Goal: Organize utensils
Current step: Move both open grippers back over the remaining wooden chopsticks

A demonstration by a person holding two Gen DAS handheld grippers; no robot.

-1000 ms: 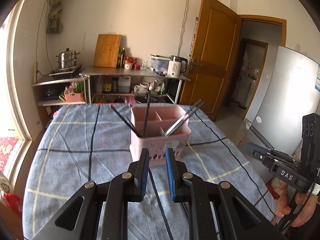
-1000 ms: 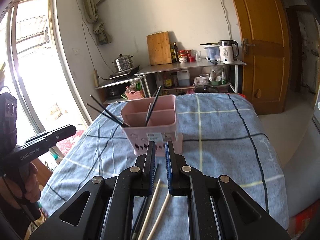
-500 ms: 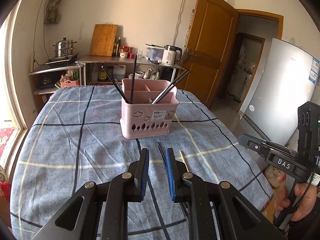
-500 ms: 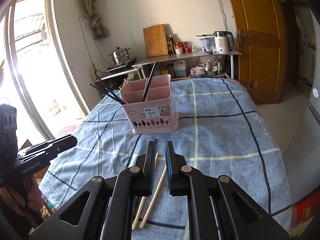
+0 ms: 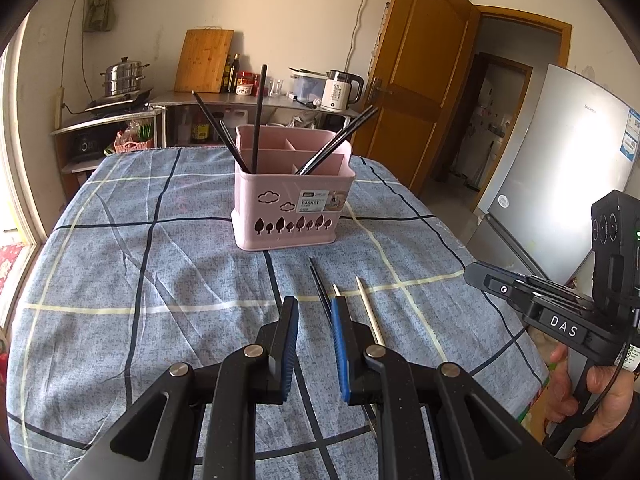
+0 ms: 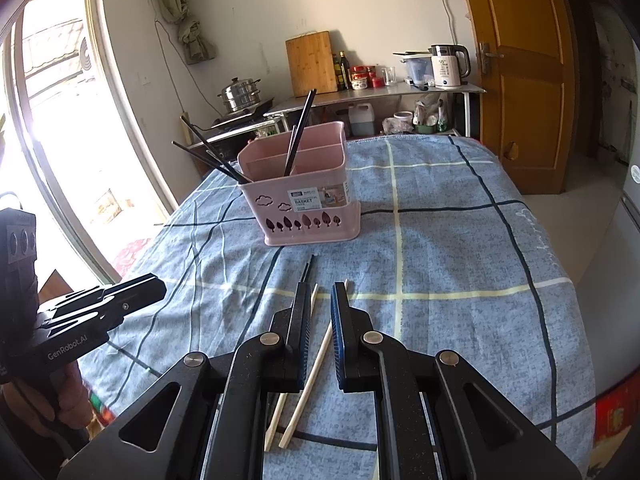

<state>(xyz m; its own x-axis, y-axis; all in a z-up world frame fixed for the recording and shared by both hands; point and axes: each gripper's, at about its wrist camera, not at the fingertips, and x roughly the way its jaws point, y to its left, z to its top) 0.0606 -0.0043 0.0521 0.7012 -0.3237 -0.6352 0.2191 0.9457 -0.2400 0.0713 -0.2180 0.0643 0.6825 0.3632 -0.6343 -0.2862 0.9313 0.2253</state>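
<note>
Chopsticks (image 6: 316, 354), two pale and two black (image 5: 320, 286), are lying on the checked bench cloth (image 6: 460, 248) at 6 o'clock from the pink basket (image 5: 292, 208). Both left tongs (image 5: 314, 340) and right tongs (image 6: 320, 336) are hovering slightly spread, pinching nothing. Their bodies are hiding the chopsticks' near ends.

The pink utensil basket (image 5: 294, 208) stood mid-table, its dark chopsticks (image 5: 256, 120) leaning outward over the rim. The blue checked tablecloth (image 6: 460, 248) lay bare toward the side edges; loose chopsticks (image 6: 316, 364) lay before the near edge.
</note>
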